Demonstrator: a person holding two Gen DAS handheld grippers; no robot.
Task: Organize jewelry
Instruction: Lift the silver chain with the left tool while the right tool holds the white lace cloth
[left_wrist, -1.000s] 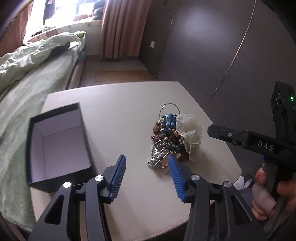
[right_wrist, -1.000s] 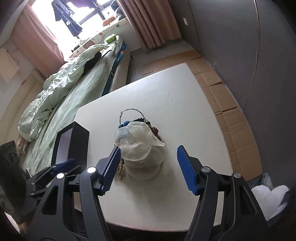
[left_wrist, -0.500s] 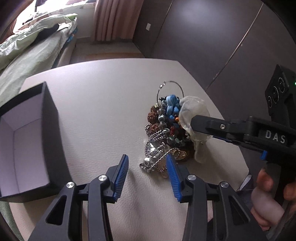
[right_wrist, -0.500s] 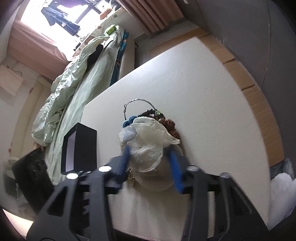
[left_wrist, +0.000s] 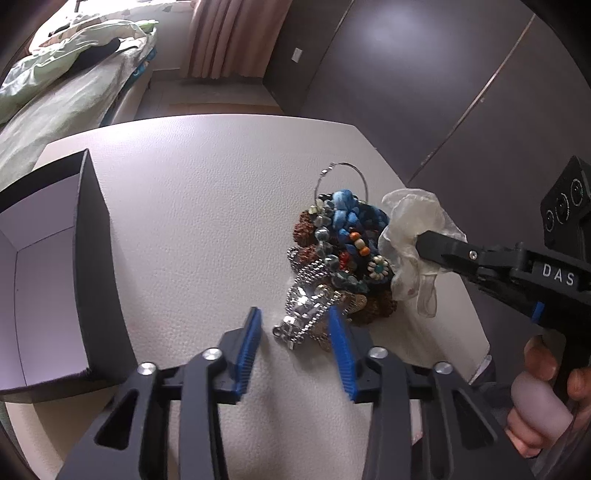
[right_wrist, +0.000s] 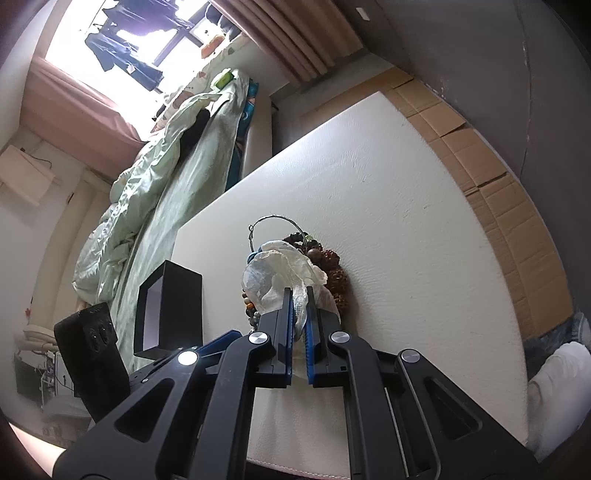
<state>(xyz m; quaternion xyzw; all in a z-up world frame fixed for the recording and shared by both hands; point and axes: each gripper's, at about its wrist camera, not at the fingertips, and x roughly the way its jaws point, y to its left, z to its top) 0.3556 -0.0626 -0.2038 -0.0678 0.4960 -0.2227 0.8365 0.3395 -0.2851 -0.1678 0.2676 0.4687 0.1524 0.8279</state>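
Right gripper (right_wrist: 299, 306) has just gone from wide open to clenched: your jaws are pinched on the sheer white organza pouch (right_wrist: 280, 273) at the pile's 3 o'clock edge in the left wrist view. Fabric is bunched between the blue pads (right_wrist: 290, 321), so you're grasping the pouch, not beads.

Left gripper (left_wrist: 293, 328) has dropped in on the pile from the near side, and its jaws are closing right now. The silver rhinestone chain (left_wrist: 304, 314) sits between them at the pile's 6 o'clock end. The right pad looks to be touching the chain and the left pad stands clear of it, so no grip on that side yet.

Jewelry pile (left_wrist: 340, 258) is on the white table (left_wrist: 192, 206), about 1 o'clock from your left fingertips. Blue chunky beads (left_wrist: 347, 214) on top, brown seed beads (left_wrist: 306, 229) at the pile's 9 o'clock, thin wire hoop (left_wrist: 343, 177) sticking out at 12 o'clock. The pile is tangled together and touching the pouch.

Open black box (left_wrist: 85, 266) is at 9 o'clock of the pile, well apart, white inside, nothing in the part visible.

What it means: nothing is sorted yet. With the pouch pinned on one side and the chain about to be pinned on the other, you're probably set up to pull the two apart. Risk: the chain looks snagged in the beads, so lifting may drag the whole clump.
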